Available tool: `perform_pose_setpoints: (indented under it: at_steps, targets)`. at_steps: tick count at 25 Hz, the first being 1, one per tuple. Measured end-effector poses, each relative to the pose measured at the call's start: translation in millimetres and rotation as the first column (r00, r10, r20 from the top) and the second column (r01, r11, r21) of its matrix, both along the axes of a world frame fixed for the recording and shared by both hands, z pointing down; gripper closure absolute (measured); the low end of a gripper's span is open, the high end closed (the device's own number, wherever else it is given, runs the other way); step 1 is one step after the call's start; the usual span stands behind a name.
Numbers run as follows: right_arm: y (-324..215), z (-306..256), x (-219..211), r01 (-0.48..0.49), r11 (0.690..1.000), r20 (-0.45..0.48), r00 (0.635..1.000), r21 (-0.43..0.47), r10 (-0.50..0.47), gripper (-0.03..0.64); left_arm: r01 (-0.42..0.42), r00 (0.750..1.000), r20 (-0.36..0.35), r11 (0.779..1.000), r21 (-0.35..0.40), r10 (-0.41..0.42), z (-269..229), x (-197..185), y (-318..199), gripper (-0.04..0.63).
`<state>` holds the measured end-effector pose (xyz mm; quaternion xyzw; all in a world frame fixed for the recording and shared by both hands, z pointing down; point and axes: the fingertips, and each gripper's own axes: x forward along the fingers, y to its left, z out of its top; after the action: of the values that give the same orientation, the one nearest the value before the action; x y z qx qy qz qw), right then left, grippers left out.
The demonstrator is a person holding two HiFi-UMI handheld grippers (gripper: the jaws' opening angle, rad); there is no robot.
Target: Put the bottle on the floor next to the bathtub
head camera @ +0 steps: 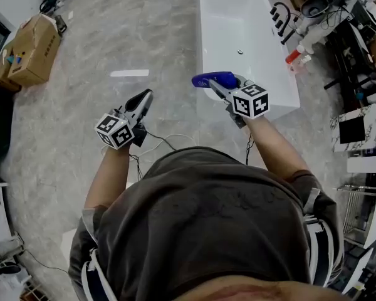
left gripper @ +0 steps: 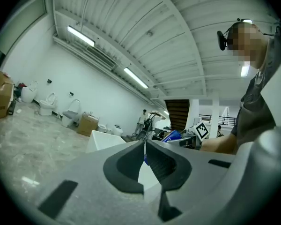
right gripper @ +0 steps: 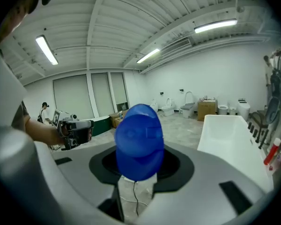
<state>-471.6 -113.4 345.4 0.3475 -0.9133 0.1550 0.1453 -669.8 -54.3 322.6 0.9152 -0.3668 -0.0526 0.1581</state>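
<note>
A blue bottle (head camera: 214, 79) lies sideways in my right gripper (head camera: 224, 86), whose jaws are shut on it, over the near left corner of the white bathtub (head camera: 222, 17). In the right gripper view the bottle (right gripper: 138, 141) fills the space between the pads, its rounded end toward the camera, with the bathtub (right gripper: 229, 142) to the right. My left gripper (head camera: 144, 99) hangs above the marbled floor (head camera: 113, 49) left of the tub, jaws shut and empty. In the left gripper view its pads (left gripper: 144, 162) meet, and the bottle (left gripper: 172, 136) shows beyond.
Cardboard boxes (head camera: 26, 52) stand at the far left. Black faucet fittings (head camera: 281, 19) and a red-capped bottle (head camera: 293, 56) lie right of the tub, with dark equipment (head camera: 344, 24) behind. A thin cable (head camera: 166, 142) trails on the floor by my legs. Toilets (right gripper: 171, 108) stand along the far wall.
</note>
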Motion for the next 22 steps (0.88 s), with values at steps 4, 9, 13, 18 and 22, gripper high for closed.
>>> perform_pose_setpoints:
  at_steps: [4, 9, 13, 18, 22]
  targets:
    - [4.2, -2.5, -16.6, -0.036, 0.999, 0.004, 0.999, -0.013, 0.036, 0.479, -0.035, 0.999, -0.003, 0.999, 0.001, 0.035, -2.0, -20.1, 1.6, 0.578]
    - [15.5, -3.7, -42.1, -0.097, 0.995, 0.014, 0.995, -0.015, 0.097, 0.479, -0.104, 0.995, 0.005, 0.995, 0.006, 0.104, 5.3, -56.7, -4.7, 0.578]
    - [22.6, -10.1, -53.1, -0.126, 0.992, 0.034, 0.991, -0.002, 0.126, 0.479, -0.157, 0.987, 0.040, 0.988, 0.001, 0.157, 14.2, -75.1, -18.2, 0.578]
    - [27.7, -6.7, -14.6, -0.147, 0.989, 0.035, 0.988, -0.019, 0.148, 0.479, -0.189, 0.981, 0.031, 0.982, -0.016, 0.190, 20.7, -39.8, -29.2, 0.578]
    - [16.1, 6.8, 61.1, -0.146, 0.989, 0.059, 0.988, -0.007, 0.146, 0.479, -0.199, 0.978, 0.059, 0.980, 0.000, 0.198, 31.4, 35.8, -31.6, 0.578]
